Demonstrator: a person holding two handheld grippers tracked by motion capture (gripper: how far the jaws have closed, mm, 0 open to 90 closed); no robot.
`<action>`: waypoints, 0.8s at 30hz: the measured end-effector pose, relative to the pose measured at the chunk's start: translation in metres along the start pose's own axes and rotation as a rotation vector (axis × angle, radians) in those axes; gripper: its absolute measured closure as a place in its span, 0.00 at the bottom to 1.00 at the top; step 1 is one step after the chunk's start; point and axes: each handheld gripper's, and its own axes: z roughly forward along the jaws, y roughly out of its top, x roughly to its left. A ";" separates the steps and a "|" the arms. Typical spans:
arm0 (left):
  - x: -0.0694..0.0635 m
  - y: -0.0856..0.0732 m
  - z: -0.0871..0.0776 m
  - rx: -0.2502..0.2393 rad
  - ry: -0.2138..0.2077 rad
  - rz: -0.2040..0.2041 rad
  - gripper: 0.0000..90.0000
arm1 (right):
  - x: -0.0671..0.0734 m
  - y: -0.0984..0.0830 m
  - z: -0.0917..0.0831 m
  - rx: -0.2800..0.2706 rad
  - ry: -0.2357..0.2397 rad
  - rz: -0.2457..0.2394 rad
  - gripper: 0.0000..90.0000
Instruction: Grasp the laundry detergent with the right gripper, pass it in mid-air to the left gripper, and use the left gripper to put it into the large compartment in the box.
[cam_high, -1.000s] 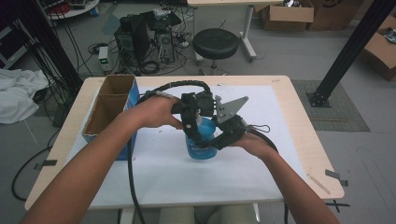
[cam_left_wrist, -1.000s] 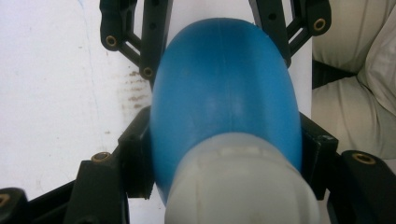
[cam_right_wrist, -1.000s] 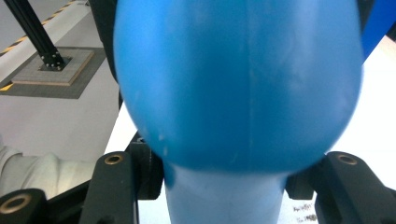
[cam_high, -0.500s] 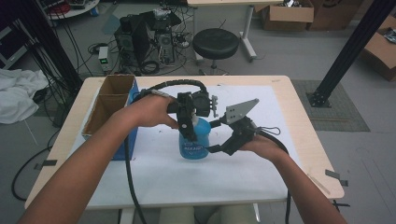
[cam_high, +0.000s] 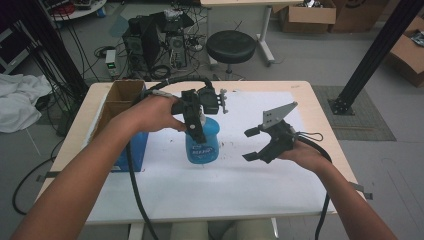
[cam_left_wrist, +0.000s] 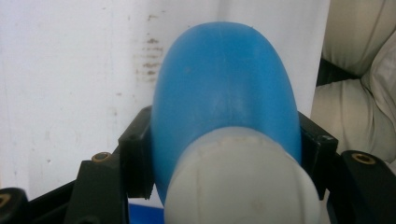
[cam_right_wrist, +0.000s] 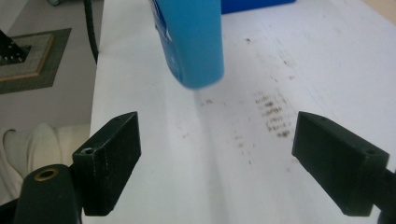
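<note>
Blue bottle (cam_high: 202, 139) was held up off the white sheet (cam_high: 235, 180) that covered the bench (cam_high: 320, 107). The left tongs (cam_high: 196, 125) pinched it near its top, one jaw on each side. In the left gripper view, the bottle's (cam_left_wrist: 224, 116) blue body swelled out past the black jaws, and its white cap (cam_left_wrist: 240, 179) sat closest to the camera. The bottle hung down from those tongs with its bottom end just above the sheet.

The right tongs (cam_high: 252, 144) were off to the side of the bottle, near it but not touching. Their jaws had just been opening, and they were spread wide with nothing between them. In the right gripper view, the bottle's (cam_right_wrist: 189, 37) lower end showed ahead of the jaws and a little toward the left one. Small brown marks (cam_right_wrist: 273, 114) dotted the sheet in front of those jaws.

A cardboard box (cam_high: 117, 102) sat on the far side of the left tongs from the right tongs, with something blue (cam_high: 132, 150) just next to it.
</note>
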 end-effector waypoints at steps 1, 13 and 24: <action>0.001 -0.001 -0.002 0.000 0.003 -0.015 0.42 | -0.002 -0.002 -0.004 0.009 -0.004 0.022 0.17; 0.014 -0.010 -0.017 0.009 0.058 -0.205 0.42 | -0.005 -0.009 -0.040 0.158 -0.078 0.088 0.17; 0.030 -0.025 -0.029 -0.012 0.085 -0.382 0.42 | -0.005 -0.019 -0.070 0.288 -0.175 0.112 0.17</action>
